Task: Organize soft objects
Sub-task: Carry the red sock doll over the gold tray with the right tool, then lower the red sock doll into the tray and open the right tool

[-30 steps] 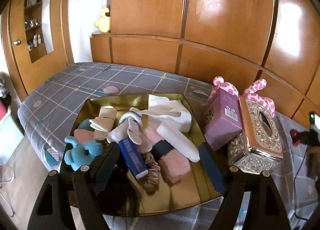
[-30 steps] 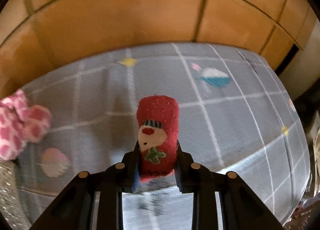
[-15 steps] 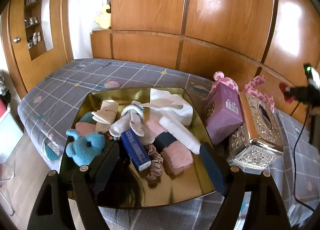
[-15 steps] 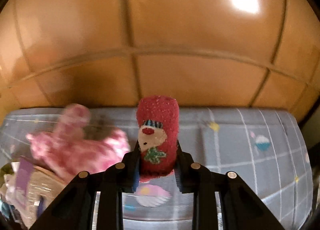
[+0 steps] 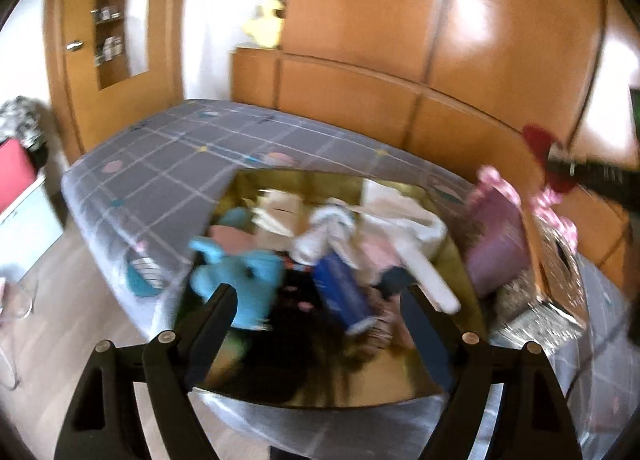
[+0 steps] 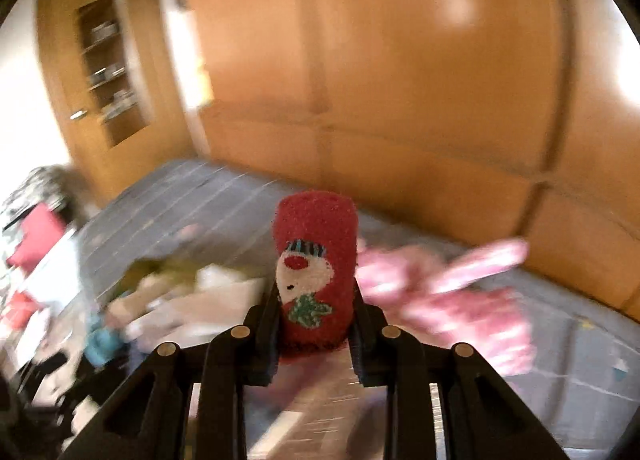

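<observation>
A bed (image 5: 168, 164) under a grey checked cover fills a bedroom lined with glossy orange-brown wooden wardrobe panels (image 5: 500, 40); both views are smeared by motion. On the bed sits a gold tray (image 5: 304, 184) heaped with soft things: a blue plush toy (image 5: 244, 272), white rolled cloths (image 5: 404, 220) and a blue tube (image 5: 340, 292) among them. Just right of the tray stand a purple box (image 5: 496, 248) and an ornate silver tissue box (image 5: 560, 284), with a pink spotted plush (image 6: 452, 284) behind them. The left gripper (image 5: 316, 300) hangs above the tray's near edge, fingers spread wide and holding nothing. The right gripper (image 6: 314, 324) is clenched on a rolled red sock (image 6: 316, 268) with a snowman face, carried in the air above the tissue box, clear of the bed. A tall cabinet with a shelved niche (image 5: 112, 12) stands at the room's left, beside a white wall and a yellow toy (image 5: 266, 22) on a ledge.
</observation>
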Available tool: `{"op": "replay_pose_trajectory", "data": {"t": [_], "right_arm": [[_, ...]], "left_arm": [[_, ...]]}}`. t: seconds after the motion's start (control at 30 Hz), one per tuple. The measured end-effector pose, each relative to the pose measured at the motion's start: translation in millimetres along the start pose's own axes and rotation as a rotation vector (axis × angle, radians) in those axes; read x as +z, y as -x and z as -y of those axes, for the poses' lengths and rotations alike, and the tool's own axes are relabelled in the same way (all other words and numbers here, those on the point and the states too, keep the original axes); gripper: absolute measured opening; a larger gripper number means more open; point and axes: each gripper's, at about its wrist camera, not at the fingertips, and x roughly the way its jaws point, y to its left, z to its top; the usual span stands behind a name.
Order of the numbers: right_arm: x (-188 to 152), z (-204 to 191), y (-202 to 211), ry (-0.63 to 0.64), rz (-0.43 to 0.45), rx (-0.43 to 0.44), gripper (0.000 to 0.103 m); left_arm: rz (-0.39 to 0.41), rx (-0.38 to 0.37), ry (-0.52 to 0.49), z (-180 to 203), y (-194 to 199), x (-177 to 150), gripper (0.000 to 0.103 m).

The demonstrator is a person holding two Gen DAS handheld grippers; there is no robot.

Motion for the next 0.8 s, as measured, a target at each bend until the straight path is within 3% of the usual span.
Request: {"op": "replay_pose_trajectory", "data": {"t": [0.13, 0.33, 0.53, 0.6, 0.8], "right_arm": [[-25.2, -52.8, -37.8, 0.065, -0.091, 0.102, 0.026], [-49.1, -100.0, -81.9, 0.047, -0.184, 0.211, 0.026], [-56.1, -123.9, -116.6, 0.028, -0.235, 0.225, 0.03], [-56.6, -125.4, -123.8, 0.018, -0.259, 0.223, 0.037], [-57.4, -120.6, -111.3, -0.013, -0.252, 0.251, 0.043]], "left_arm": [[0.014, 0.047, 0.062, -29.7, 3.8, 3.8, 0.084], [0.023, 0.07, 0.106, -50.3, 3.8, 3.7, 0.084], [-0.002, 0.062, 0.095, -46.6, -3.1, -0.1, 0.084], [-0.007, 0.057, 0.089, -44.1, -4.9, -1.6, 0.088], [-0.004, 0.062, 0.063, -35.5, -5.1, -4.6, 0.092]]}}
